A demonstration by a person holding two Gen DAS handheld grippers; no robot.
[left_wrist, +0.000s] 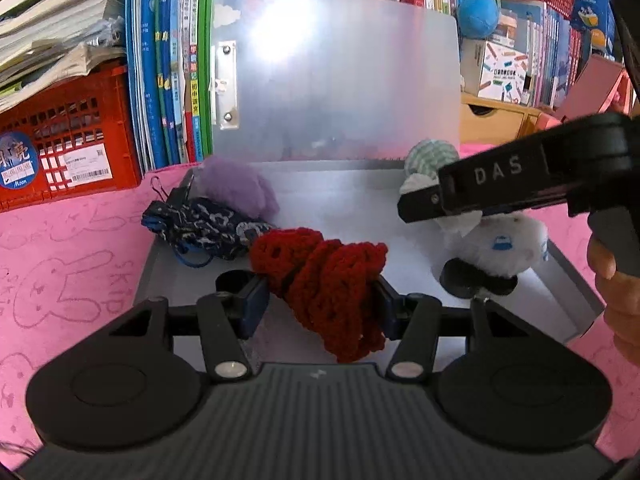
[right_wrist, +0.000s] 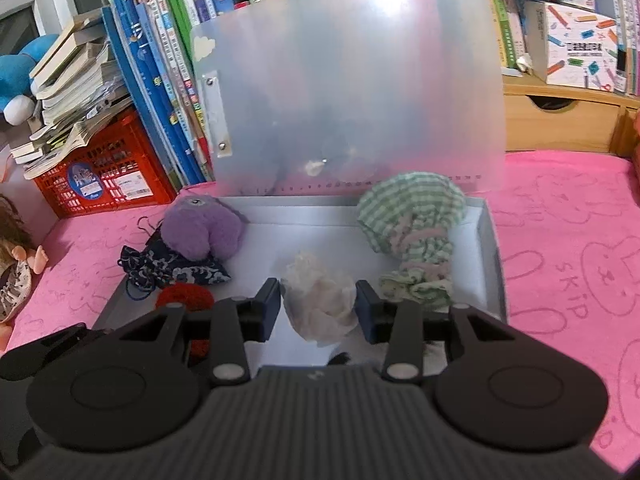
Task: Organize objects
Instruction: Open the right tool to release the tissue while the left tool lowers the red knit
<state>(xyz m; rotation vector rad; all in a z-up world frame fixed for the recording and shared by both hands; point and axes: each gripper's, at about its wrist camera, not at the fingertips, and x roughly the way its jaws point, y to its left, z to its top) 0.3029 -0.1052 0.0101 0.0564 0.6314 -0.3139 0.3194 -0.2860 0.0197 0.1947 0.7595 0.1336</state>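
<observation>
Left wrist view: pink cloth, bookshelf behind; left gripper clamps red knit, right gripper white wad.

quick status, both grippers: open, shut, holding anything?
Left gripper: shut on the dark red crocheted yarn piece.
Right gripper: shut on the crumpled white fabric wad.

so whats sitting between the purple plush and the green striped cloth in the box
In the right wrist view, bare gray box floor runs between the purple plush and the green striped cloth. Just nearer the camera, the white crumpled piece sits in the right gripper jaws.
</observation>
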